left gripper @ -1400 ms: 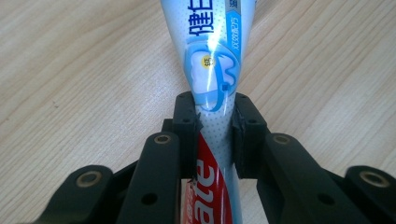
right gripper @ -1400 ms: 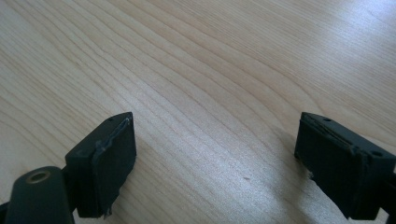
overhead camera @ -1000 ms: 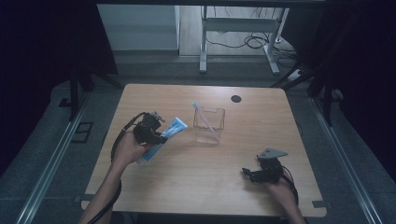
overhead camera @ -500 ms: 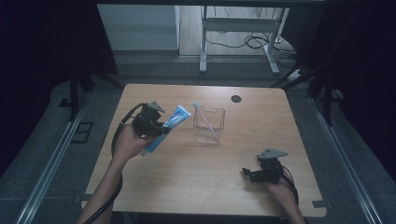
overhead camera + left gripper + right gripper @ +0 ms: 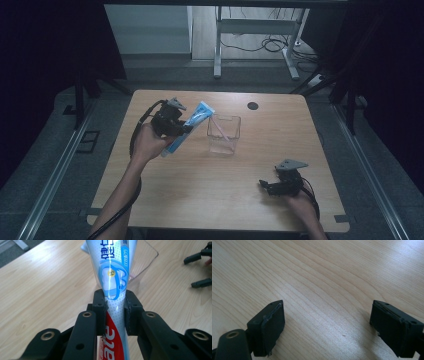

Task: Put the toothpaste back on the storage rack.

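Toothpaste tube (image 5: 113,277) sits clamped between the jaws of the left gripper (image 5: 113,312), which pinch it across its body where the blue print gives way to red, so the film creases inward at the pads. From that grip the tube runs up and away, one end lifted toward the rim of the clear container (image 5: 223,134), which stands on the wooden table (image 5: 200,200) just beside it; a thin pink stick (image 5: 220,131) already leans inside. In the high view the tube is held off the table at a slant, its upper end near the container's left edge but not yet over the opening. The right gripper (image 5: 325,327) rests low over bare wood near the table's front right, jaws spread wide and holding nothing. Judged from here, the danger lies at the rim: the container looks light and is not steadied, so a tube end that catches its wall could push or tip it. The squeezed, glossy tube could also slide or swivel in the pads as it is tilted downward.
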